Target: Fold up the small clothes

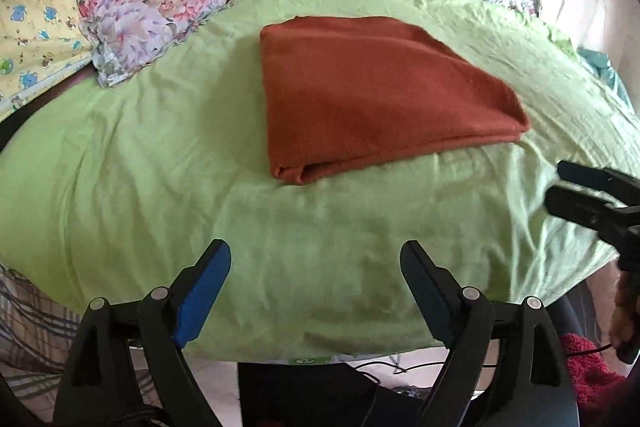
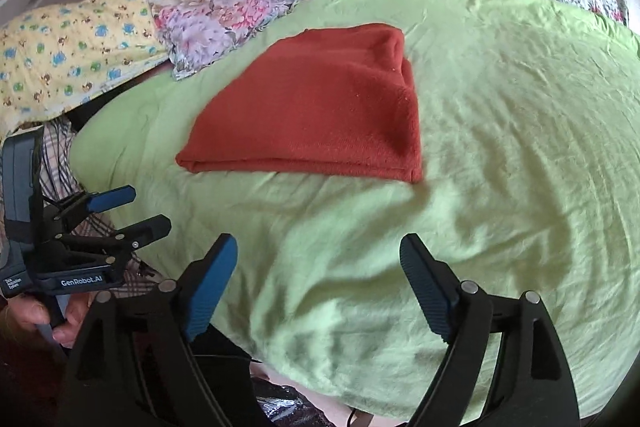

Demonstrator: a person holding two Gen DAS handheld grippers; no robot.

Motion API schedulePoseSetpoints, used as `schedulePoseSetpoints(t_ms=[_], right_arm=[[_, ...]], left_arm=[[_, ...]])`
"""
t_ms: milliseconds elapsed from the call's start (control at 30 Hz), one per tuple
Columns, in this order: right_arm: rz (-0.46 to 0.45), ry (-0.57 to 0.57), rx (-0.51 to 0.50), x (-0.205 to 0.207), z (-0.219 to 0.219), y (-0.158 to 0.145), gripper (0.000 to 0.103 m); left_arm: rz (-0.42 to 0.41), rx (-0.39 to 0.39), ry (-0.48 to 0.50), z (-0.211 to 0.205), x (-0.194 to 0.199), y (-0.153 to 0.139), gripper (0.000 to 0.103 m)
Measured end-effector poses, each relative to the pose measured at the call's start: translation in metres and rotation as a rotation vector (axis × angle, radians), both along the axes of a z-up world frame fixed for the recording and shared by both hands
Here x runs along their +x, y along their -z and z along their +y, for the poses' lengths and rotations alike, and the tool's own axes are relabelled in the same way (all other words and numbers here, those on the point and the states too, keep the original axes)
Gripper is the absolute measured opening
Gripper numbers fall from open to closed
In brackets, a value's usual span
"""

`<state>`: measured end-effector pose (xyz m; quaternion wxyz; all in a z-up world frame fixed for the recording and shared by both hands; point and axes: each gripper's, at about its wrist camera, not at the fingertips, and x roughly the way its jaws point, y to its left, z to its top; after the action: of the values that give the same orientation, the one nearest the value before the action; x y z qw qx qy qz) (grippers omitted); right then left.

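Black two-finger grippers, blue ribbed pads.
Left gripper (image 1: 316, 259): matte black linkage arms, round silver pivot pins, blue pads (image 1: 200, 301) on inner finger faces. Right gripper (image 2: 318, 255): same build. Seen from right wrist: white "GenRobot.AI" lettering on left unit's dark body, bare-skinned hand (image 2: 40, 319) on its handle.

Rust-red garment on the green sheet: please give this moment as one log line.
rust-red garment: folded, on green sheet | left gripper: open, empty | right gripper: open, empty
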<state>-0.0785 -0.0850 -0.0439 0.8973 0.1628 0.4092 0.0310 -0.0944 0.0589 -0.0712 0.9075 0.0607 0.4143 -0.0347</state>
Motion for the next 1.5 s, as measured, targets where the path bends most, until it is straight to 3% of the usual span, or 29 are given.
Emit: schedulePoseSetpoints(t_ms=[167,467,867,1000,1233,1500], right_arm=[[-0.023,-0.03,-0.022,0.005,0.003,-0.013,0.088],[-0.057,-0.073,-0.054,0.027,0.006,-0.036,0.094],[-0.059,-0.031,-0.046,0.07,-0.01,-0.047,0.098],[-0.033,-0.002,-0.006,0.085,-0.021,-0.041,0.098],[0.015,0.018,0.029,0.1,-0.03,-0.026,0.098],[0.036,0.016,0.054,0.117,-0.037,-0.017,0.098]], left_arm=[[0.021,0.005,-0.03,0.009,0.014,-0.009,0.087],[-0.017,0.006,-0.065,0.016,0.034,-0.032,0.089],[-0.067,-0.021,-0.088,0.013,0.081,-0.056,0.095],[-0.066,-0.027,-0.103,0.013,0.094,-0.054,0.096],[-0.05,0.055,-0.124,0.001,0.106,-0.042,0.096],[-0.017,0.04,-0.152,0.003,0.124,-0.029,0.096]])
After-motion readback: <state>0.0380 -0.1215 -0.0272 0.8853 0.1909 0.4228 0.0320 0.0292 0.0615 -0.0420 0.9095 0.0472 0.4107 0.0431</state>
